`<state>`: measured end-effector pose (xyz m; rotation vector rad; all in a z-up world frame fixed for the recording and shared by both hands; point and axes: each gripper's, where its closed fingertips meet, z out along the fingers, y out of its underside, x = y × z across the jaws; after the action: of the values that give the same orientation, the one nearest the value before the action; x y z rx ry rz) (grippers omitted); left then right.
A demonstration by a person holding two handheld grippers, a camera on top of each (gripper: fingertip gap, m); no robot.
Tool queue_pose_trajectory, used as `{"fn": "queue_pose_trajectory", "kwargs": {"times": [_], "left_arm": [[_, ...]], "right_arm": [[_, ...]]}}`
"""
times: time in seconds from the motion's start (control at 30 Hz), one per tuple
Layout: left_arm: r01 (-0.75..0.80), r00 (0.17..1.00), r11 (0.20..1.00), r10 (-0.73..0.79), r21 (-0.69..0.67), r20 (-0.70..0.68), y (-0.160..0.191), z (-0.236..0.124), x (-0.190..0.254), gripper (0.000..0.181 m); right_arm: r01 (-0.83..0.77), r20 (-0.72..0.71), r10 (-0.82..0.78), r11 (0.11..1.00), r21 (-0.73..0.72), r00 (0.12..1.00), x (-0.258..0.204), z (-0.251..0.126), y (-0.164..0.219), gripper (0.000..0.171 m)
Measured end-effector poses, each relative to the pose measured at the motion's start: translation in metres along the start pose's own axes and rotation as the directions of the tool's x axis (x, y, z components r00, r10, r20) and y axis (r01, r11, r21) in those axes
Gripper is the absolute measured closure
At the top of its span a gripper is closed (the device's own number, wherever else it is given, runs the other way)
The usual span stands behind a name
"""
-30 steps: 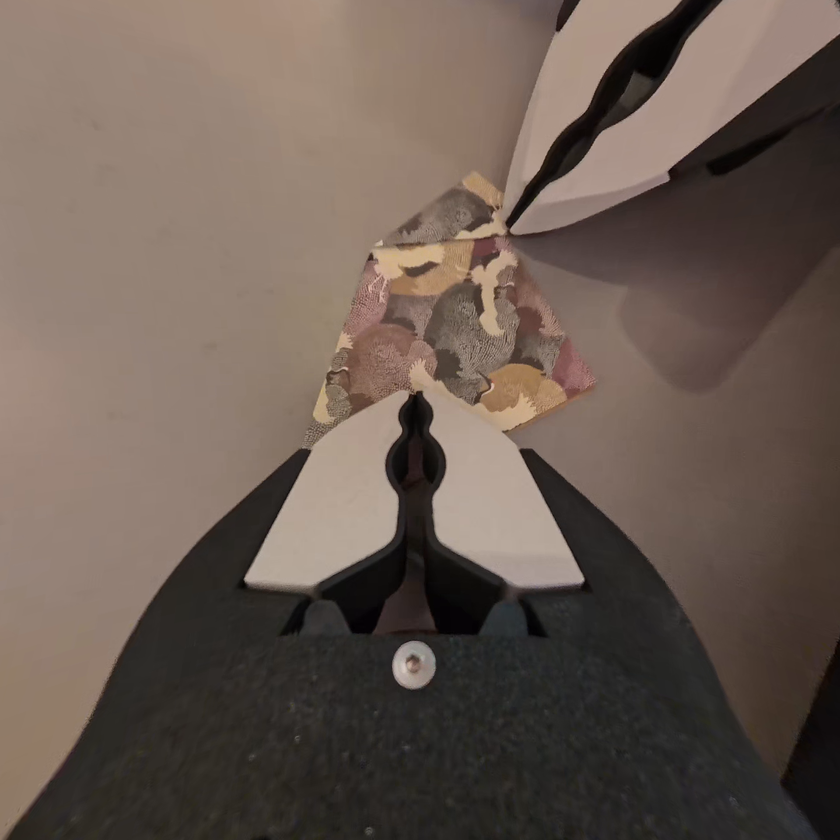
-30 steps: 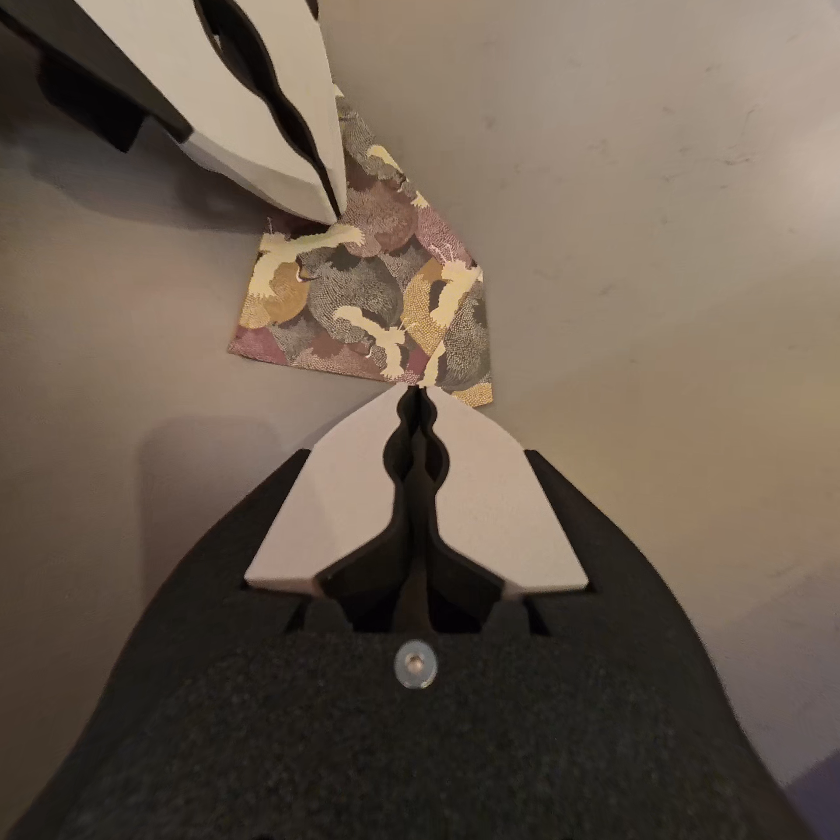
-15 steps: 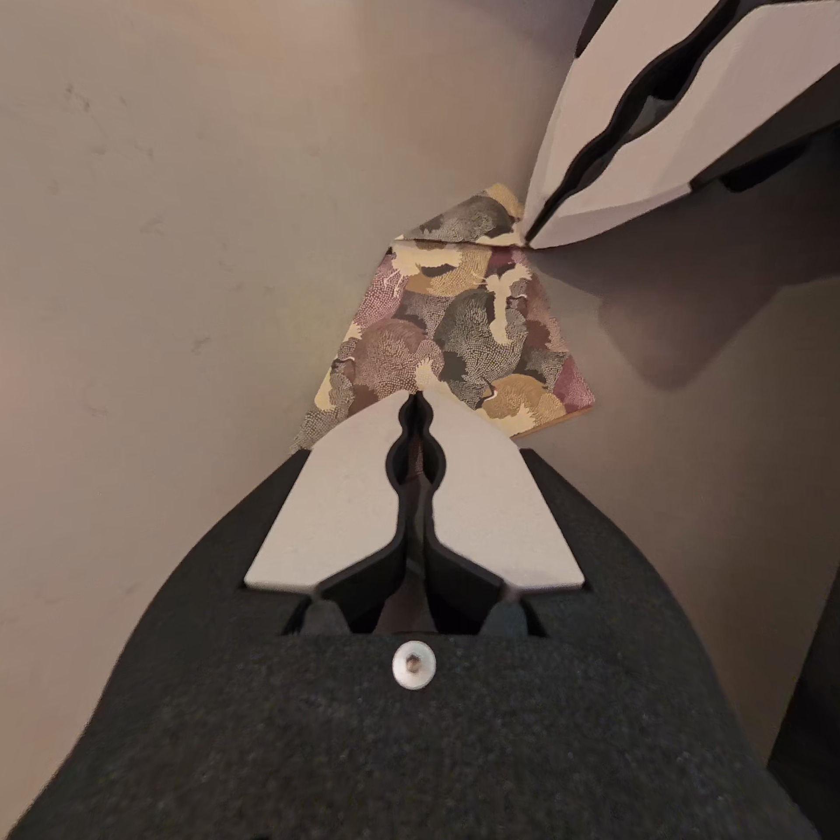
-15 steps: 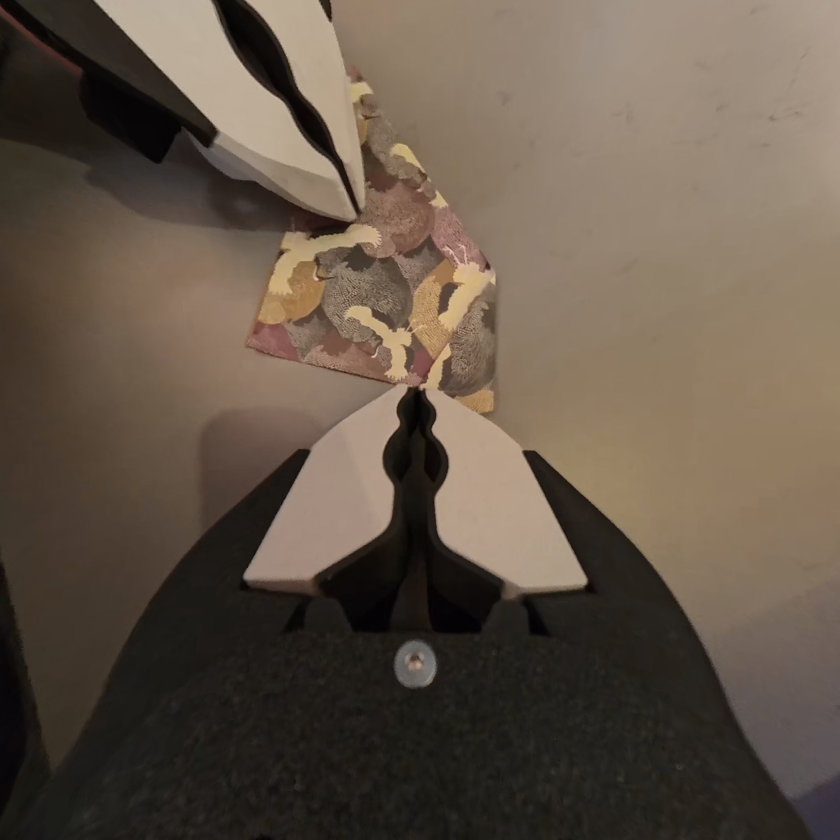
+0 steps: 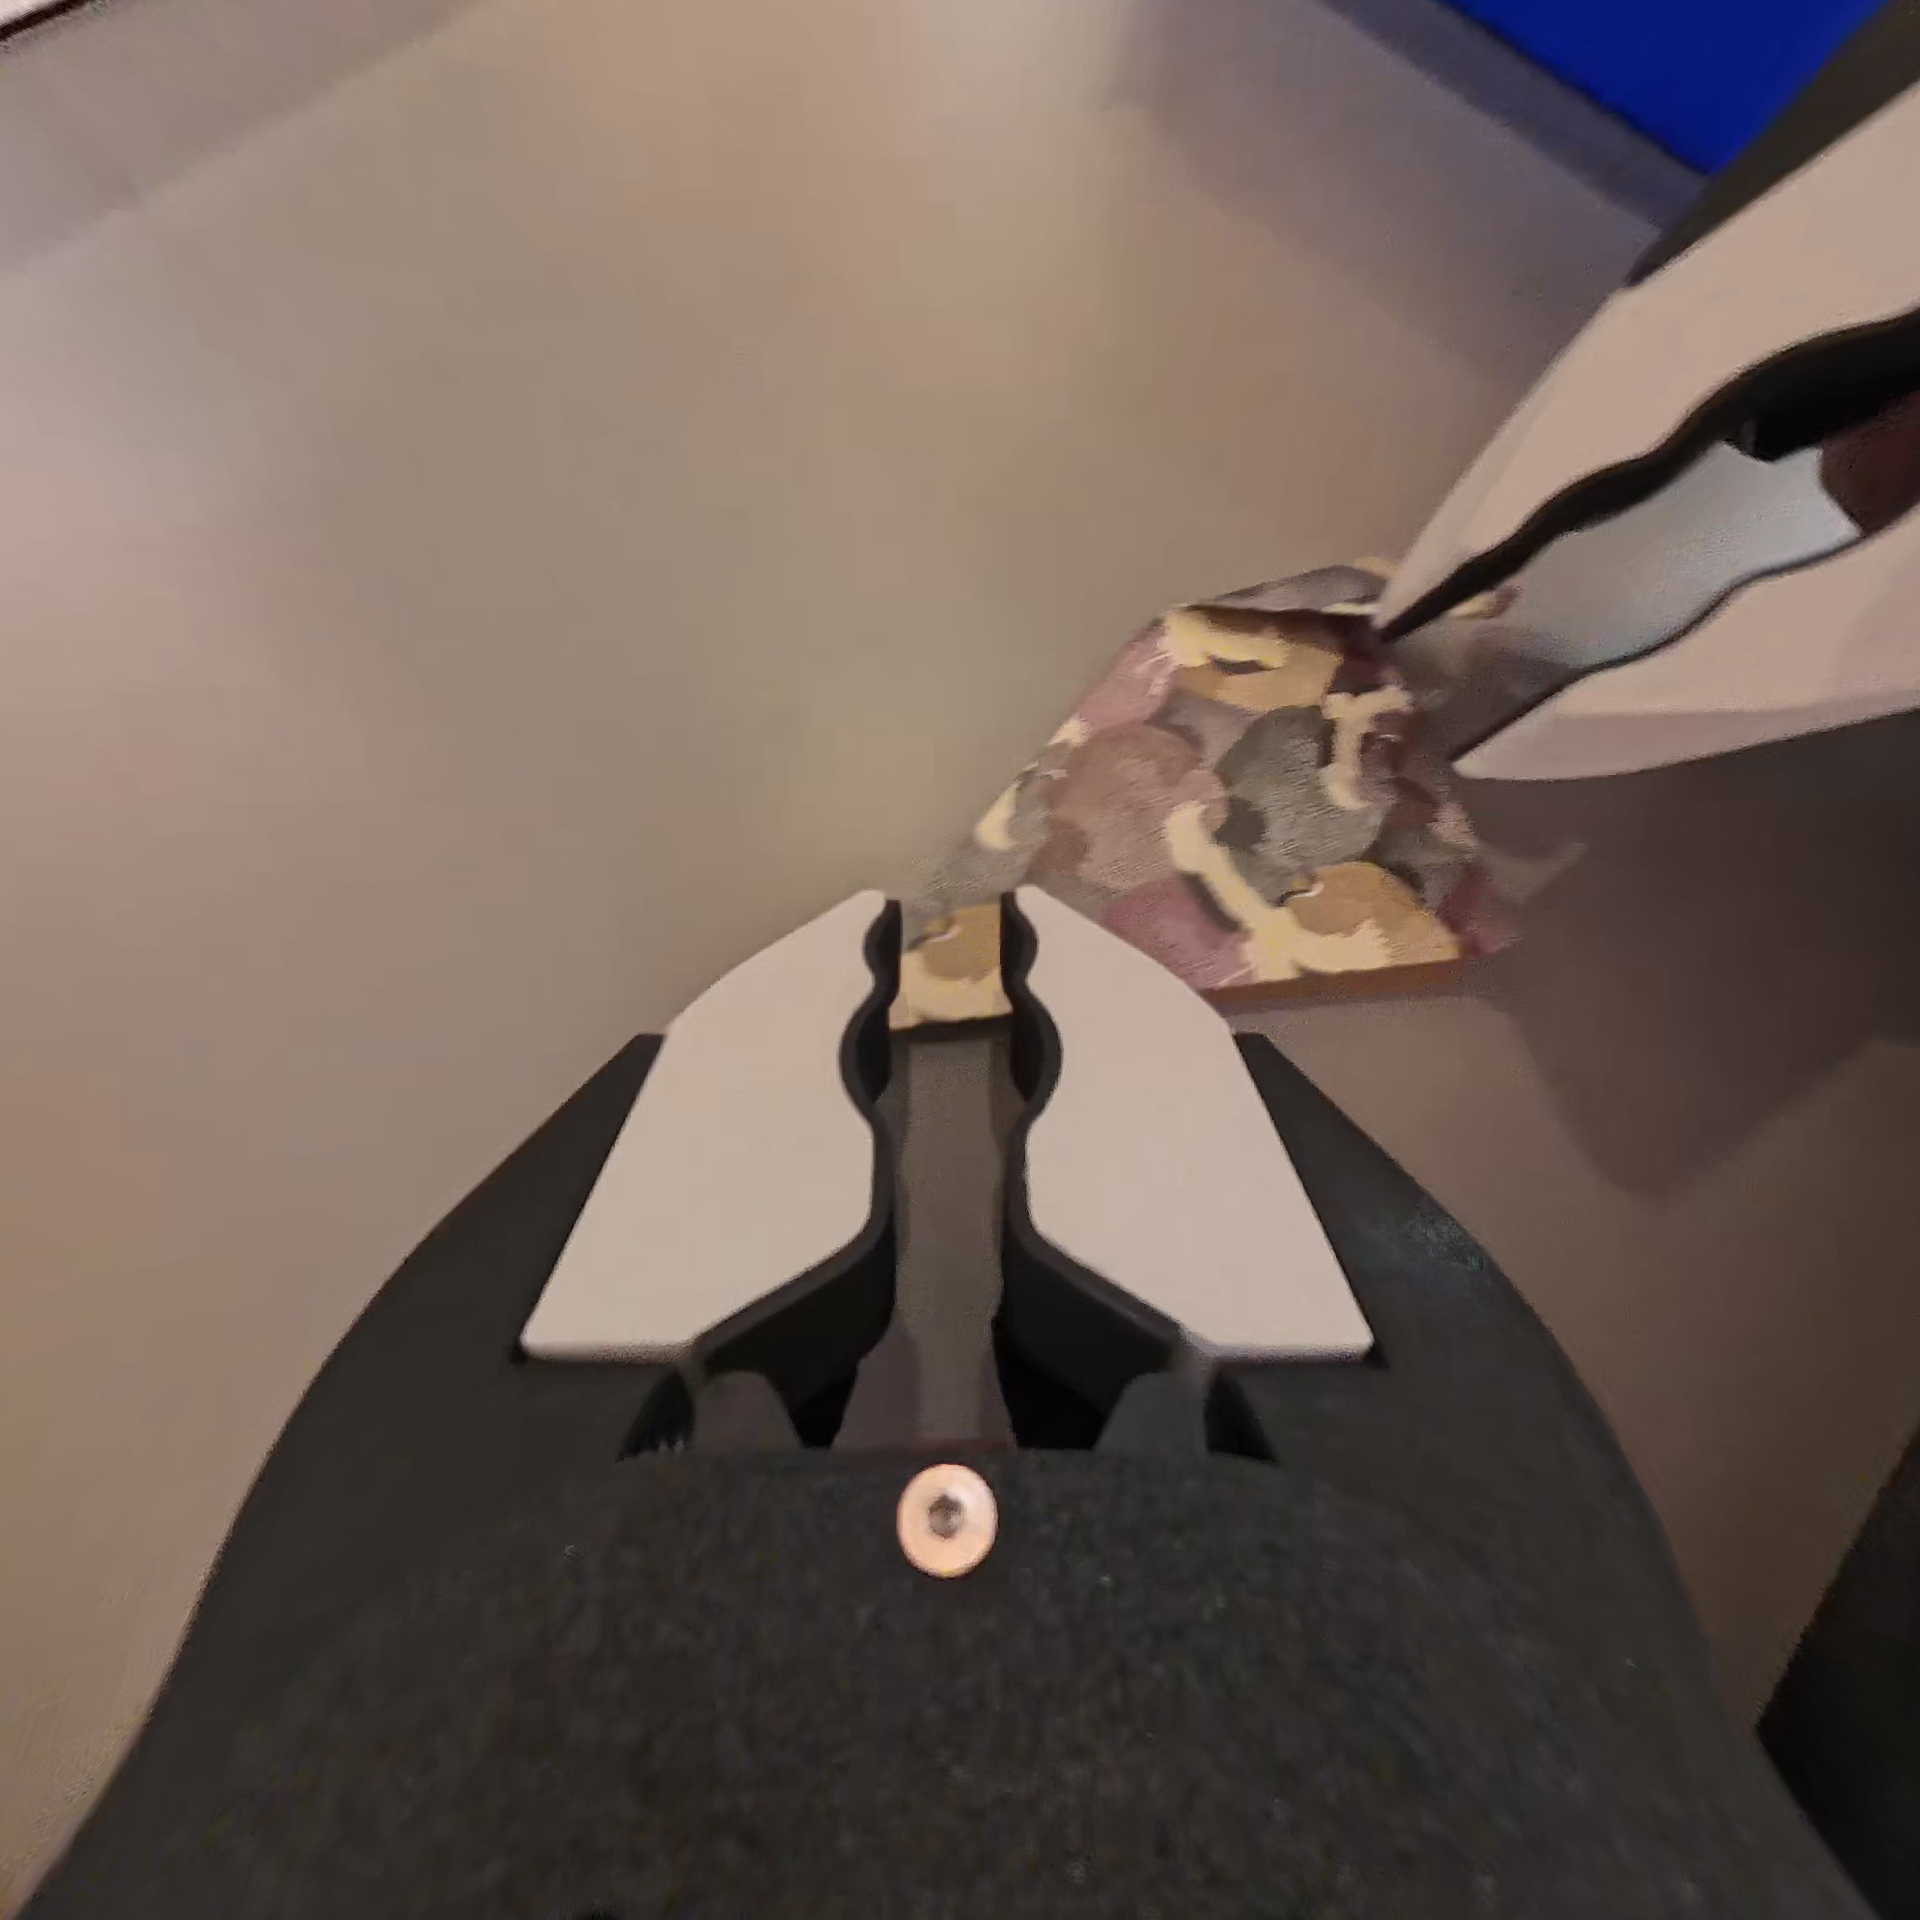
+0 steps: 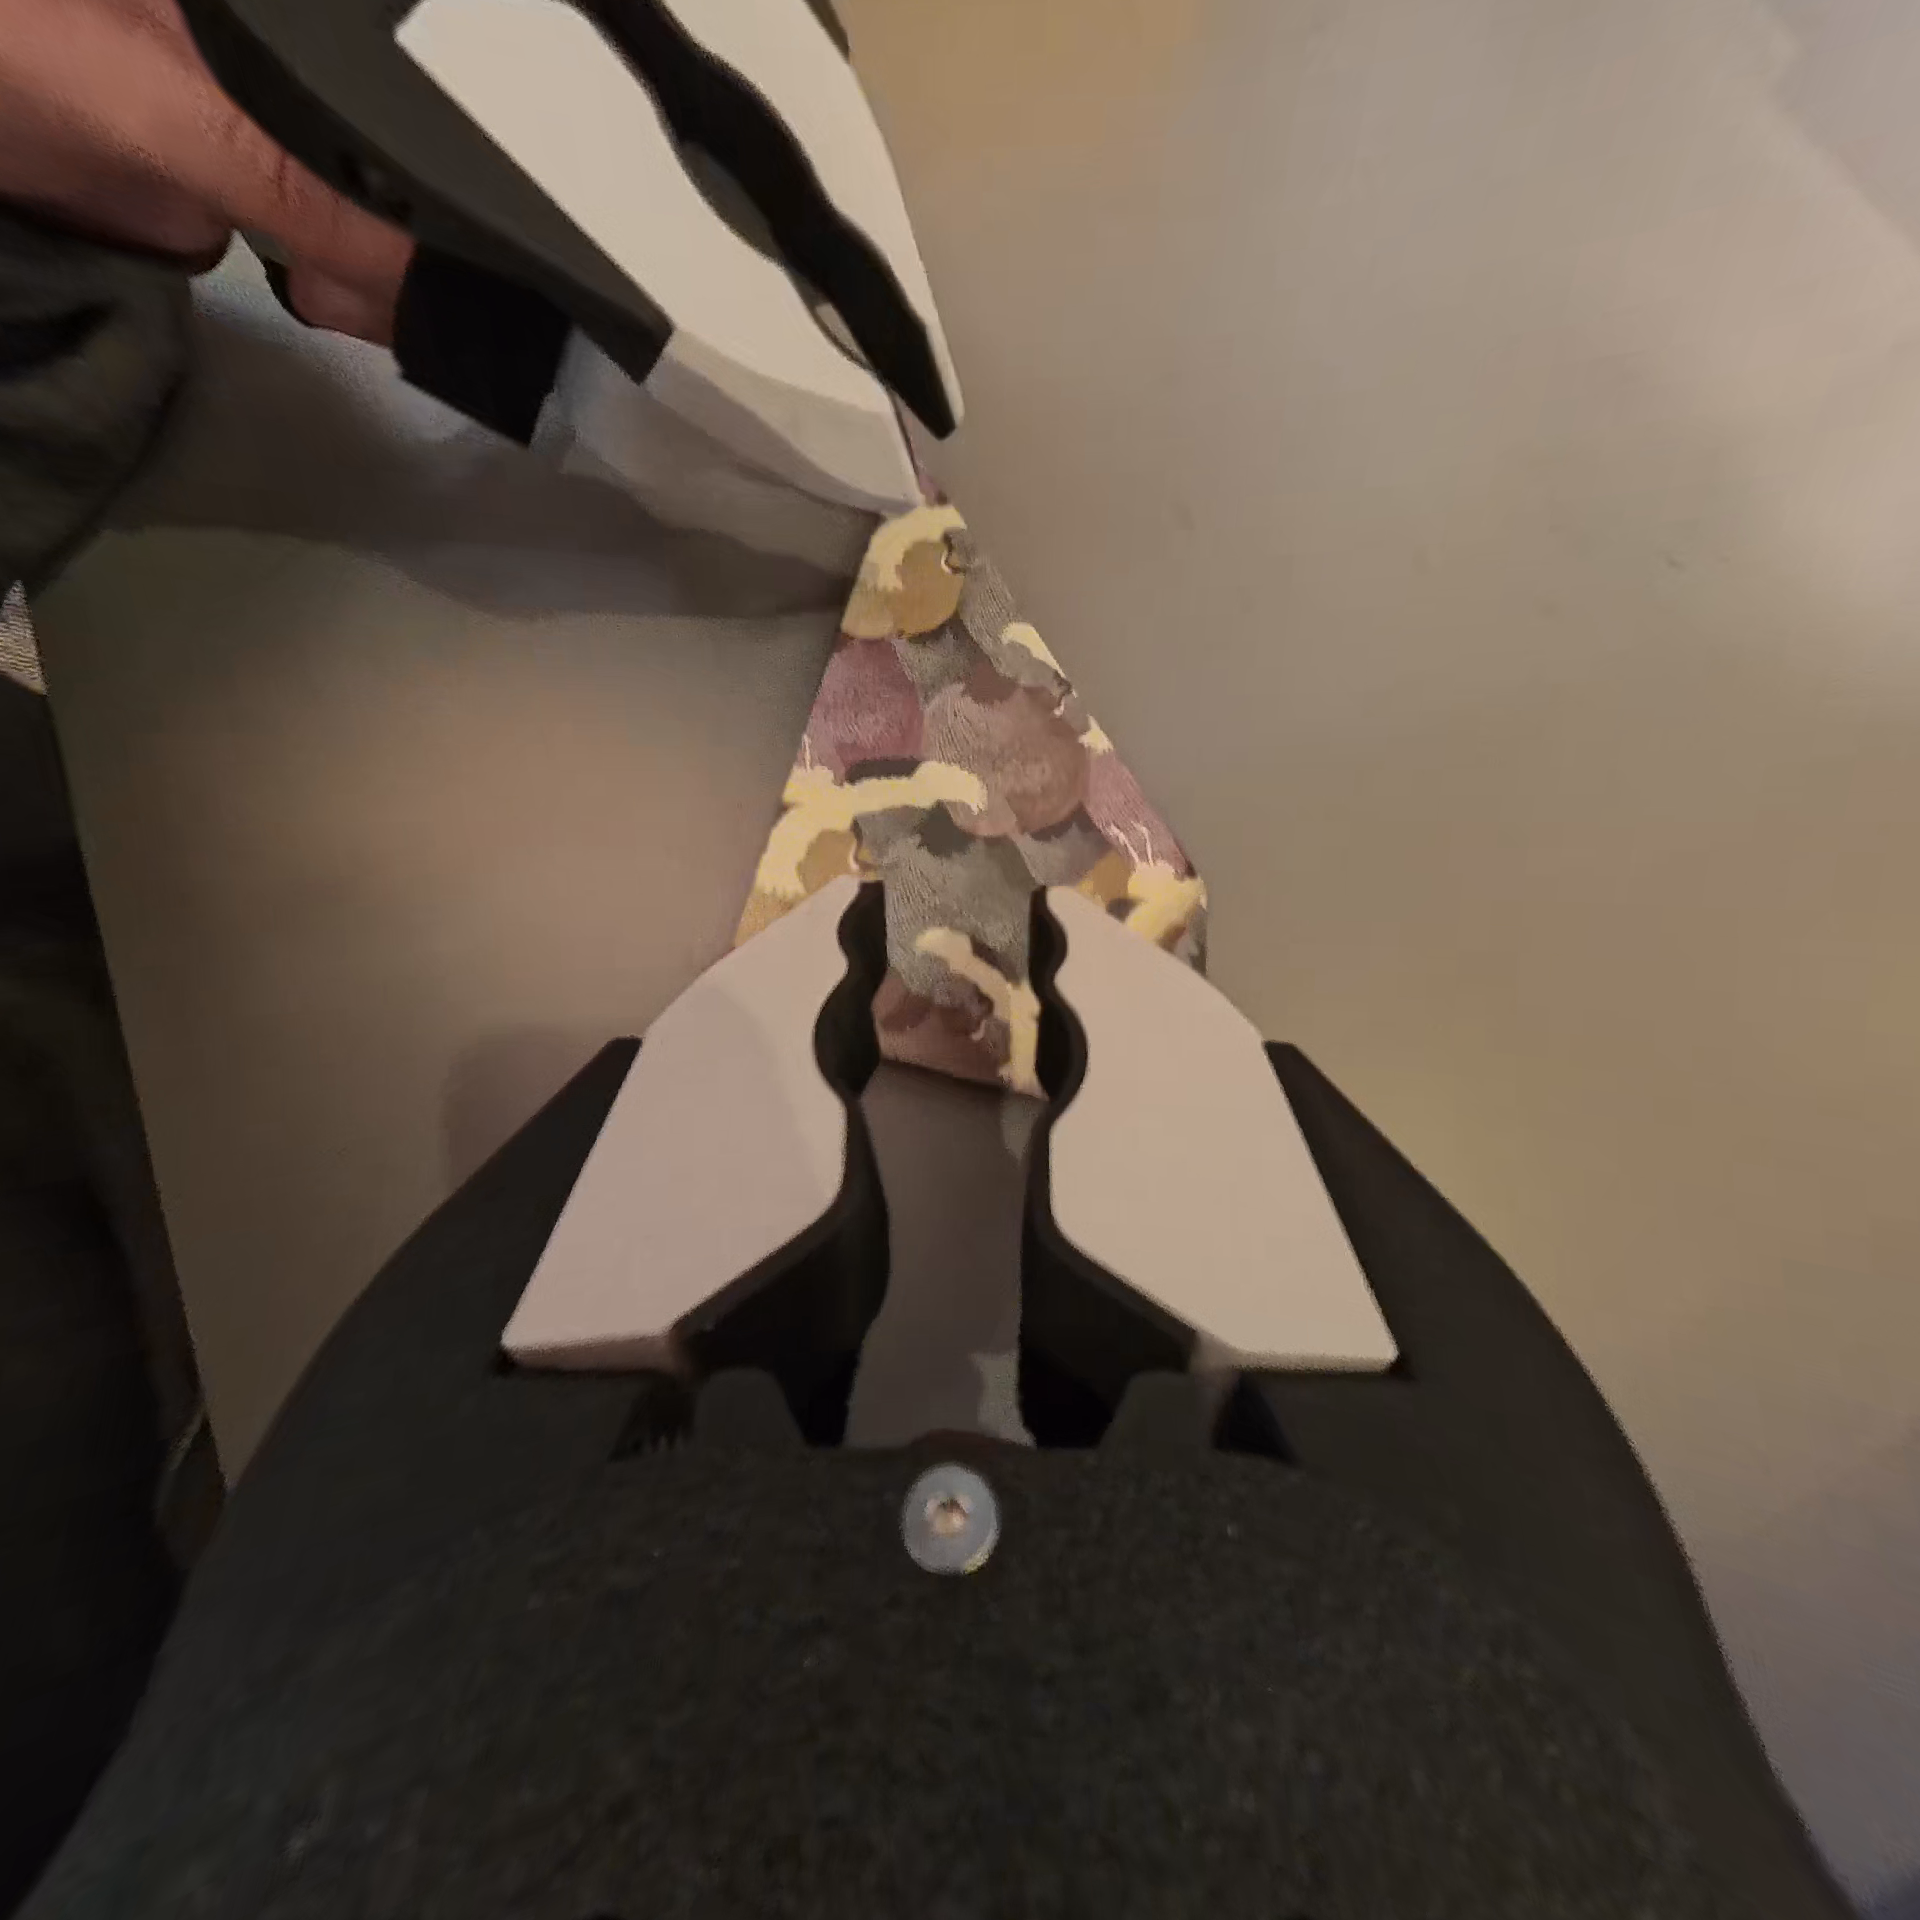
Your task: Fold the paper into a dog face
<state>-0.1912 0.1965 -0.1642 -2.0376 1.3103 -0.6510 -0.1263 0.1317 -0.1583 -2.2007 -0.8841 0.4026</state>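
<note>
The folded patterned paper (image 5: 1247, 790) lies on the beige table (image 5: 520, 520), its far corner turned up in a small flap. My left gripper (image 5: 948, 914) is open by a narrow gap at the paper's near corner, which shows between the fingertips. My right gripper (image 6: 961, 904) is open over the opposite end of the paper (image 6: 966, 748), which shows through its gap. In the left wrist view the right gripper (image 5: 1392, 623) sits at the raised far flap. In the right wrist view the left gripper (image 6: 920, 447) sits at the far tip. Whether either one touches the paper I cannot tell.
A person's hand (image 6: 208, 177) and dark sleeve (image 6: 62, 416) hold the left gripper. A blue surface (image 5: 1714, 62) lies beyond the table's far edge. A dark edge (image 5: 1849, 1558) runs along the lower right of the left wrist view. The grippers' ends are close to 10 cm from one another.
Both grippers were shut and have opened by a narrow gap. The left wrist view has swung left, so the paper now sits to its right. The right gripper has moved forward over the paper.
</note>
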Motion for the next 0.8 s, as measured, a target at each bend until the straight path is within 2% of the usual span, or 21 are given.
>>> {"fn": "queue_pose_trajectory", "kwargs": {"times": [0.27, 0.53, 0.6, 0.8], "left_arm": [[0.098, 0.995, 0.995, -0.098, -0.014, -0.008, 0.014, -0.001, -0.016, 0.164], [0.171, 0.985, 0.983, -0.173, -0.067, -0.027, 0.026, 0.007, -0.021, 0.162], [0.183, 0.982, 0.981, -0.186, -0.067, -0.038, 0.026, 0.008, -0.019, 0.163], [0.226, 0.972, 0.969, -0.231, -0.103, -0.037, 0.029, 0.004, -0.018, 0.161]], "right_arm": [[-0.057, -0.038, 0.058, 0.998, 0.025, 0.998, 0.004, 0.041, -0.035, 0.138], [-0.006, -0.119, -0.004, 0.996, -0.086, 0.993, 0.004, 0.070, -0.030, 0.136], [-0.013, -0.094, 0.002, 0.993, -0.115, 0.996, 0.000, 0.074, -0.024, 0.135], [-0.036, -0.081, 0.031, 0.998, -0.059, 0.996, -0.004, 0.076, -0.023, 0.137]]}}
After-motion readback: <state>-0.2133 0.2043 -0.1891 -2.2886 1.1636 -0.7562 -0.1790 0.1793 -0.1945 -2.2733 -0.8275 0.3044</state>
